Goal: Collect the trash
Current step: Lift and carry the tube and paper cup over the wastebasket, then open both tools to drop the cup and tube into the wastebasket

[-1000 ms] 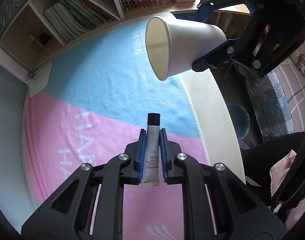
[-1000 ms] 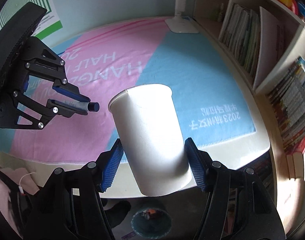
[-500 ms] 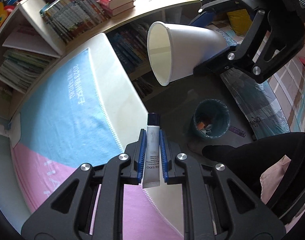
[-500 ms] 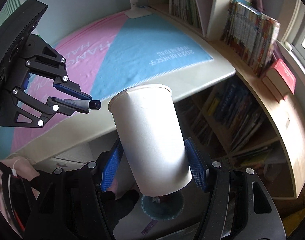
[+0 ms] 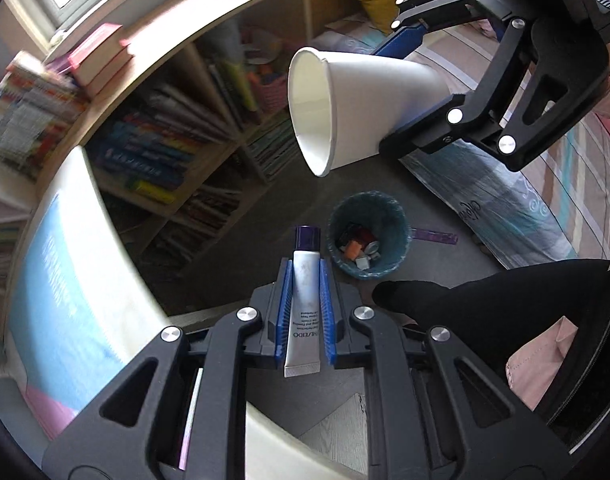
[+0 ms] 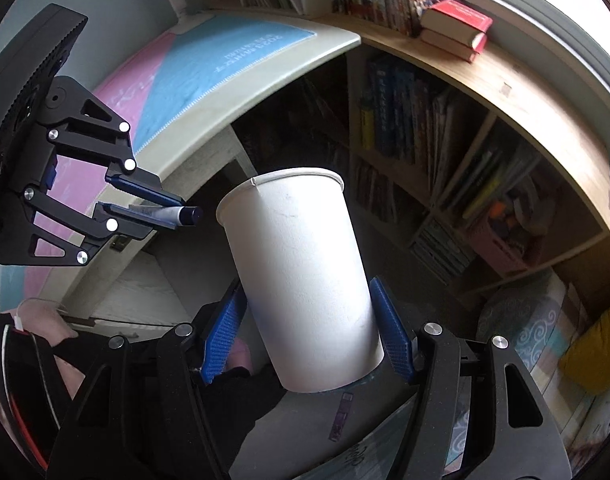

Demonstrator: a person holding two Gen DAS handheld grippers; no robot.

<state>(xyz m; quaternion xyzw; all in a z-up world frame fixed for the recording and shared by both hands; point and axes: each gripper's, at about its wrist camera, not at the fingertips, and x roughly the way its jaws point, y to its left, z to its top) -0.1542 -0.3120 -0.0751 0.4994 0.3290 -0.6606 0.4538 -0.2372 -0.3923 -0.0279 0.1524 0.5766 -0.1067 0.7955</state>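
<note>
In the left wrist view the left gripper (image 5: 305,280) fills the lower centre of the frame, its blue pads clamped narrow on a white cosmetic tube (image 5: 303,312) with a dark cap, cap end pointing away up the frame. Just right of that cap, down on the dark floor, sits a small teal trash bin (image 5: 401,224) with bits of orange, red and grey rubbish in it. Upper right of the frame, the right gripper (image 5: 421,92) grips a white paper cup (image 5: 357,108) lying sideways, its open mouth facing left, above the bin in the picture. A purple strip (image 5: 437,236) lies on the floor just right of the bin, and a dark-clad leg (image 5: 485,300) comes in from the lower right. Over in the right wrist view, the right gripper (image 6: 305,336) holds the paper cup (image 6: 301,272) at its base, jaws set wide around it, rim toward the frame's centre. At left the left gripper (image 6: 177,208) pinches the tube (image 6: 165,213), beside the desk edge (image 6: 225,108) with its pink and blue mat (image 6: 209,64); bookshelves (image 6: 425,140) curve along the right.
</note>
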